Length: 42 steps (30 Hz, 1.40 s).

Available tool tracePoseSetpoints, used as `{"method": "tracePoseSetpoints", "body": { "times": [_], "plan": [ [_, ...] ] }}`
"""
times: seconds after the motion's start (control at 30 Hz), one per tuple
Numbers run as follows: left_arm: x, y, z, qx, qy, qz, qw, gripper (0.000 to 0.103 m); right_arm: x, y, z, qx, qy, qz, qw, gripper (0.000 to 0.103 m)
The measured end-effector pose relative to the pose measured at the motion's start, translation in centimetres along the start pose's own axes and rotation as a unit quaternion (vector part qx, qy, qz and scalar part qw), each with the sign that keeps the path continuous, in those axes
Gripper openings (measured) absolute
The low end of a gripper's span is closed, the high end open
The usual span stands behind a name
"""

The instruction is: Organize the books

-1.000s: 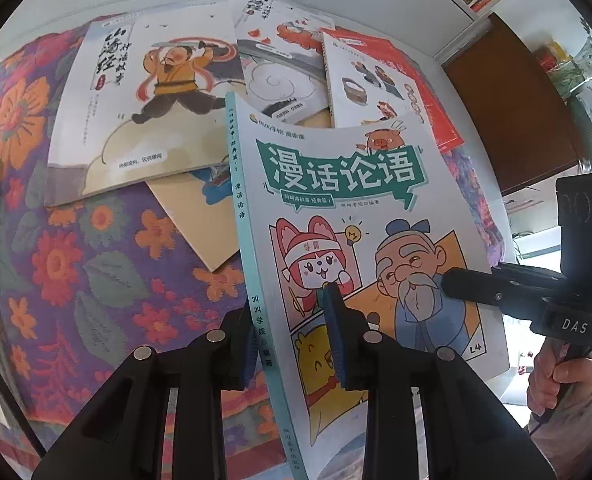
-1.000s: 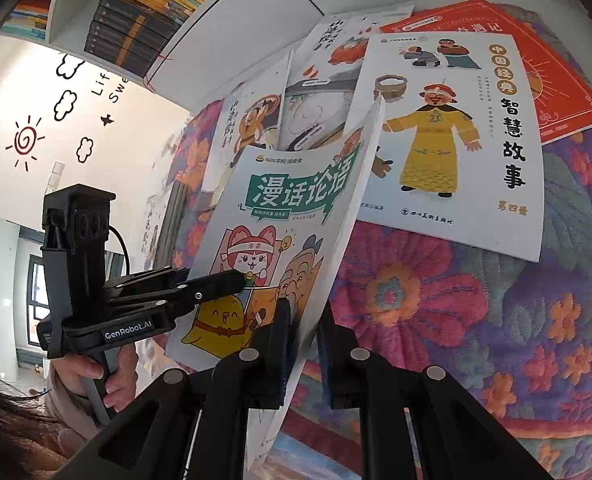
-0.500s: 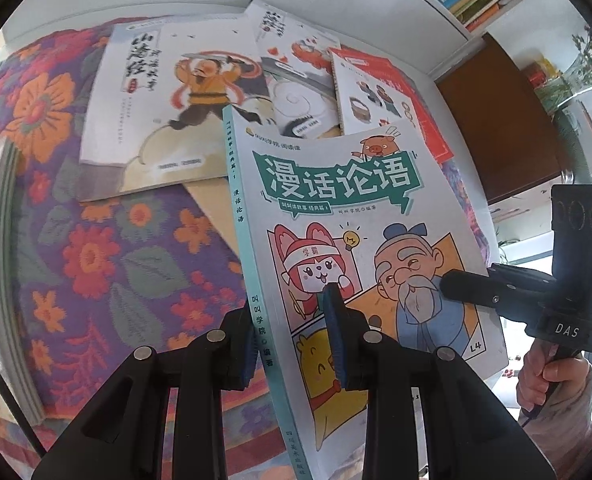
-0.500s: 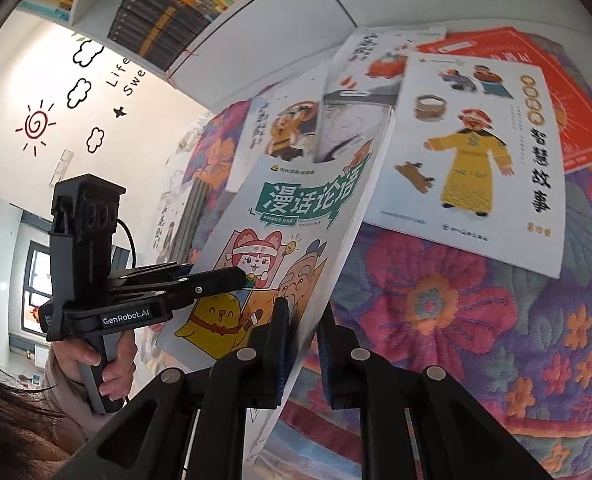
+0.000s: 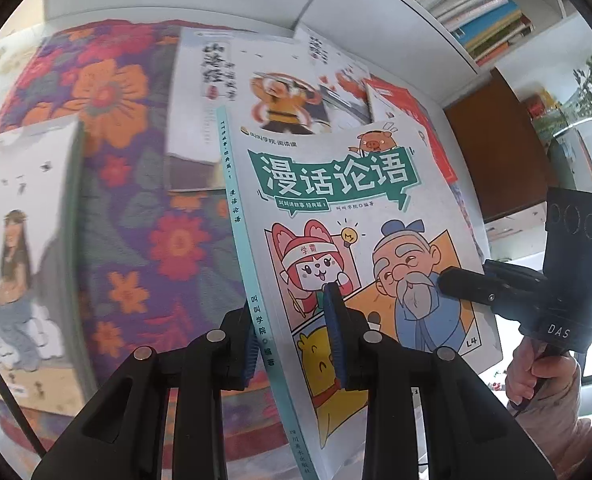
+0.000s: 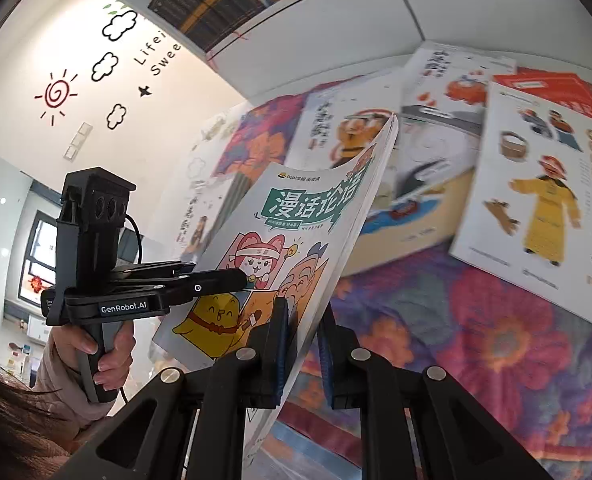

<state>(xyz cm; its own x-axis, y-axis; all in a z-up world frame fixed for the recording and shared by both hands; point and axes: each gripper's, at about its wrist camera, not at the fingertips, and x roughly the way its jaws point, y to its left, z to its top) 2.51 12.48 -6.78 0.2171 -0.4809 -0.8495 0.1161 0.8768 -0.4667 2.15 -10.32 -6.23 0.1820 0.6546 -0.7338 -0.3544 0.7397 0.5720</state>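
The teal-spined comic book (image 5: 335,240) is held clear of the floral cloth (image 5: 144,216), tilted, cover toward both cameras, above the loose spread of other books. It is pinched along its spine side near the bottom by the left gripper (image 5: 292,344), pads clenched on it, and along the opposite page edge by the right gripper (image 6: 301,344), also clamped on it. In the left wrist view the right gripper's fingers are seen touching the cover at the old man's beard.

Step in hand, as judged: a two-gripper carry of one picked book away from the pile, toward wherever the sorted books are gathered. A white book with a long-haired figure (image 5: 20,248) lies at the left on the cloth; it may be the stack to be joined, but that cannot be told. For the next move, both grips need to be kept firm and level with each other so the thin cover is not bent or twisted, then the book lowered flat and square before release.

Against the earlier frames: the book is held in both grippers just as before. The background has shifted: the white warrior-cover book (image 5: 256,92) and the red book (image 5: 411,120) now sit further up and behind, the yellow-robed figure book (image 6: 543,200) has slid rightward in the right wrist view, and the long-haired-figure book has newly come into view. Background is motion-blurred now.
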Motion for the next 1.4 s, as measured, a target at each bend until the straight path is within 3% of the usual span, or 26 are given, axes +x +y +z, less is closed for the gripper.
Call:
{"method": "tracePoseSetpoints", "body": {
  "times": [0.67,1.4],
  "plan": [
    [-7.3,7.7,0.4,-0.006,-0.052,0.011,0.9986,0.026,4.7,8.2,3.9,-0.043,-0.017,0.027,0.999,0.014],
    [-11.3,17.5,0.3,-0.053,-0.079,0.026,0.9951,0.026,12.6,14.6,6.3,-0.061,0.008,0.042,0.997,0.014]
  ]
}}
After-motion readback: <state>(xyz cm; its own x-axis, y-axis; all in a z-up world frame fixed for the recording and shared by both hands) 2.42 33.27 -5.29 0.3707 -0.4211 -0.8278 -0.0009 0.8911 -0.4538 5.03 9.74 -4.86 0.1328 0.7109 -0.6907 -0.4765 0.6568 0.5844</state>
